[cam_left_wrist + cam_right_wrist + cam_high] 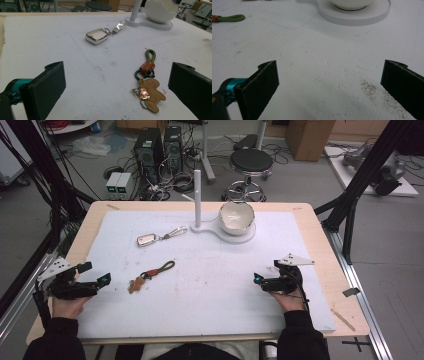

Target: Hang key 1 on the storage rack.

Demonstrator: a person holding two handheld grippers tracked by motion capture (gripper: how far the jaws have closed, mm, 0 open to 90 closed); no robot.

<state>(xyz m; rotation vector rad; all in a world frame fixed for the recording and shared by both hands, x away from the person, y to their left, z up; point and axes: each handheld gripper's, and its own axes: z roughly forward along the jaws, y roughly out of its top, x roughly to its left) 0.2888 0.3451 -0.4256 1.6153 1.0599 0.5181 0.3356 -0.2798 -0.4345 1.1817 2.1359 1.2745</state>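
A brown gingerbread-shaped keychain with a green loop lies on the white mat, left of centre. A silver rectangular keychain with a clip lies farther back. A white bowl sits on a white stand with an upright post. My left gripper rests open at the mat's left edge, the brown keychain just ahead between its jaws. My right gripper is open over bare mat, empty.
The white mat covers a wooden table. Black frame struts rise at the right and left. A stool and computer towers stand on the floor beyond the far edge.
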